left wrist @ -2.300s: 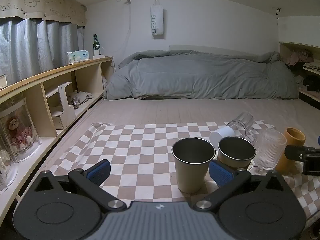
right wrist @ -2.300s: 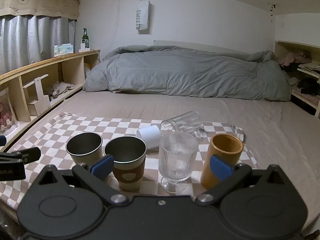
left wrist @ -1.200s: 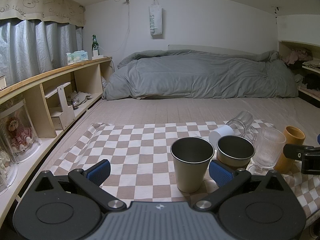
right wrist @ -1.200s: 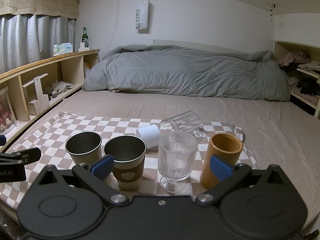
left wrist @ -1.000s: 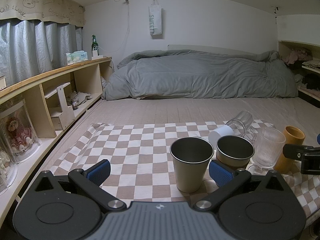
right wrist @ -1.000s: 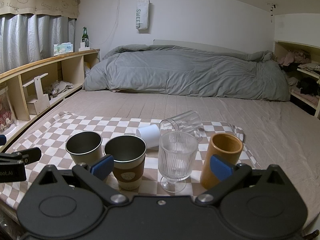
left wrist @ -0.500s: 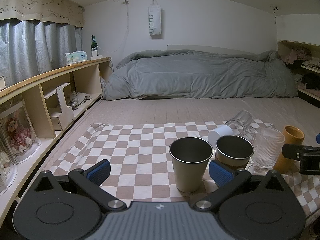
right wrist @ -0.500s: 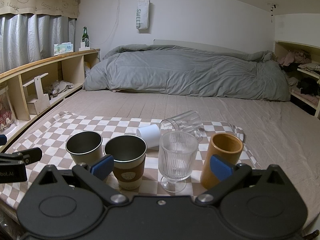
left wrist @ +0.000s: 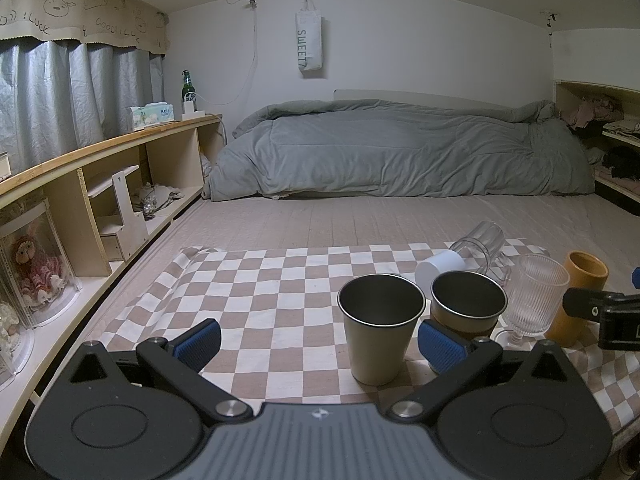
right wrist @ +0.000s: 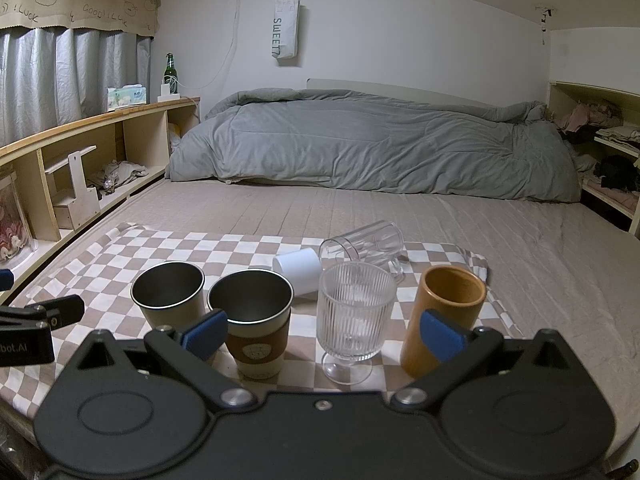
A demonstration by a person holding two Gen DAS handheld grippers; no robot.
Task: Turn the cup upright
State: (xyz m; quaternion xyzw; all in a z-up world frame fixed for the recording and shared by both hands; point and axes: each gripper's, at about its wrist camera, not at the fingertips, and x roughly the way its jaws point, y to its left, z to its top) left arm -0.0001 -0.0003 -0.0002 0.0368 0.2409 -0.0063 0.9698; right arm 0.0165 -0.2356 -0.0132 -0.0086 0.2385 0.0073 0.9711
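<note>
A white cup (right wrist: 298,267) and a clear glass mug (right wrist: 368,242) lie on their sides at the back of the checkered cloth (right wrist: 168,248); both also show in the left wrist view, the white cup (left wrist: 440,266) and the mug (left wrist: 480,240). In front stand upright a steel cup (right wrist: 168,294), a sleeved steel cup (right wrist: 252,316), a ribbed goblet (right wrist: 354,312) and an orange cup (right wrist: 444,312). My left gripper (left wrist: 320,340) is open, near the steel cup (left wrist: 380,332). My right gripper (right wrist: 322,334) is open, behind the front row.
A grey duvet (right wrist: 360,152) lies across the far end of the bed. A wooden shelf unit (left wrist: 100,200) runs along the left with a bottle (left wrist: 187,88) and tissue box (left wrist: 152,114) on top. Shelves with clothes (right wrist: 608,152) stand at the right.
Nothing has visibly changed apart from a slight drift of both views; both grippers stay open and the cups have not moved.
</note>
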